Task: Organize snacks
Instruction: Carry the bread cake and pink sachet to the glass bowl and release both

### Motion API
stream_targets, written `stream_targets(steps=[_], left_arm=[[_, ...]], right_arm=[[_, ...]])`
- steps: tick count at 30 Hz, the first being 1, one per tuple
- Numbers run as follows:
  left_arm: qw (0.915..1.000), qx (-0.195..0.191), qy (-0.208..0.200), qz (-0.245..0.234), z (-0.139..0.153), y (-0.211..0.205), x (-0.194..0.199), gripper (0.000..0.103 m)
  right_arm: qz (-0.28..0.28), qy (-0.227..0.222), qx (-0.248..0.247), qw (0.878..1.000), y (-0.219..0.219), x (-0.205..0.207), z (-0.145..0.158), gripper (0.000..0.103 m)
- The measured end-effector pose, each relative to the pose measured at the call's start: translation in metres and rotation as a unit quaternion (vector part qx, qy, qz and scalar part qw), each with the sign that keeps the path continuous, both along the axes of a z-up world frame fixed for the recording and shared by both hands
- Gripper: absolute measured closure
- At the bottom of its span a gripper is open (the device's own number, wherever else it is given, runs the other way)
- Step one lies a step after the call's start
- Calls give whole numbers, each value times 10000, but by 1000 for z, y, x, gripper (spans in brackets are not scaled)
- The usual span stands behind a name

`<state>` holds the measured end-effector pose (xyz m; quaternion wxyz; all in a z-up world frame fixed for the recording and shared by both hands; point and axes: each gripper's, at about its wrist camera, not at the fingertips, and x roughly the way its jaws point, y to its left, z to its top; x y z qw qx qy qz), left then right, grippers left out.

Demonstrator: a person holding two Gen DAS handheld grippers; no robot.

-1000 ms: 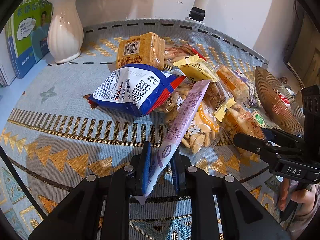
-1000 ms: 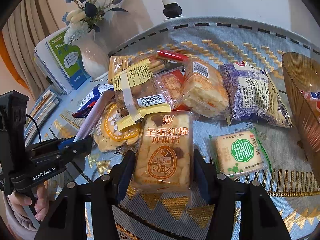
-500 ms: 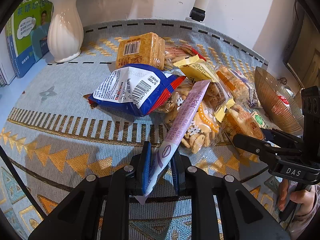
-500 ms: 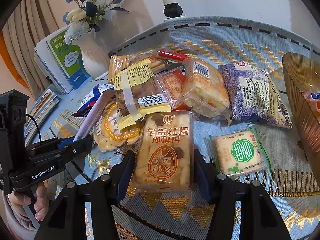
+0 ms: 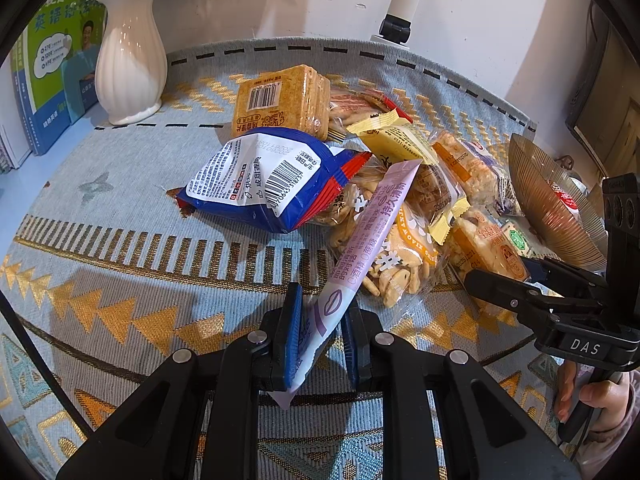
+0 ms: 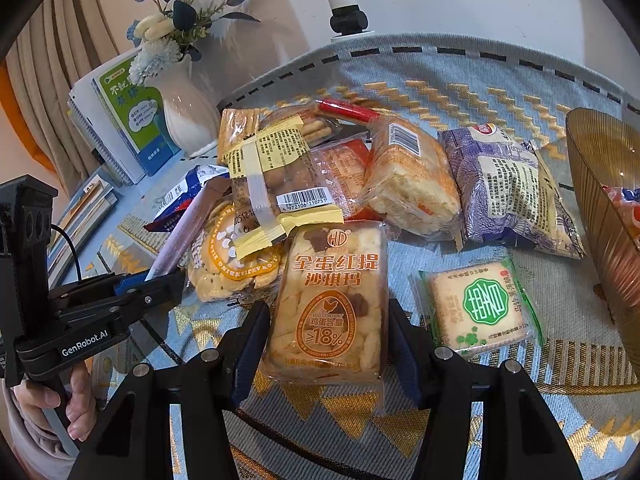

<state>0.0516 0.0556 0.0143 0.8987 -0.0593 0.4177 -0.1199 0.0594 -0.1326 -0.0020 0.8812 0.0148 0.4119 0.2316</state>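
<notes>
A pile of snack packs lies on a patterned cloth [image 5: 100, 280]. My left gripper [image 5: 320, 332] is shut on the lower end of a long lilac stick packet [image 5: 372, 232], which slants up over a clear bag of small biscuits [image 5: 400, 256]. In the right wrist view my right gripper [image 6: 328, 336] has its pads against both sides of an orange sachima cake pack [image 6: 332, 296] that rests on the cloth. The left gripper [image 6: 160, 280] also shows there at the left, with a hand below it.
An amber ribbed glass bowl [image 6: 600, 200] with a red-and-white pack inside stands at the right. A green-labelled cracker pack [image 6: 480, 304], a purple bag [image 6: 512, 196] and a blue chip bag [image 5: 272, 176] lie around. A white vase [image 5: 128, 52] and books [image 5: 52, 72] stand at the back left.
</notes>
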Motion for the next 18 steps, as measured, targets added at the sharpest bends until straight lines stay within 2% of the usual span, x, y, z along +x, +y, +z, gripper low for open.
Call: stream_targets(steps=[3,4,7,13,16,18], left_arm=[[10000,3,-8,-1,0,0,0,87],[10000,9,-21,-8,0,0,0,88],[9998,52,-178,31,5,-2,-5,93],[9985,456,-264,163,7,-13,-6,93],[9975,483,-464,226,13,-16,-11,94],[9979,401,-450,257,15,-17,-14,96]], right_arm=[[25,-13,-51,10000,0,0,0,47],[30,-25,-89,10000,1,0,1,52],[-28,-82,-124,9999,-1,-2,3,55],[38,-364,119,9993,-10,-14,18,56],[50,-474,316,9984,-17,-19,28,56],[75,-574,527,9969,-25,-23,36,56]])
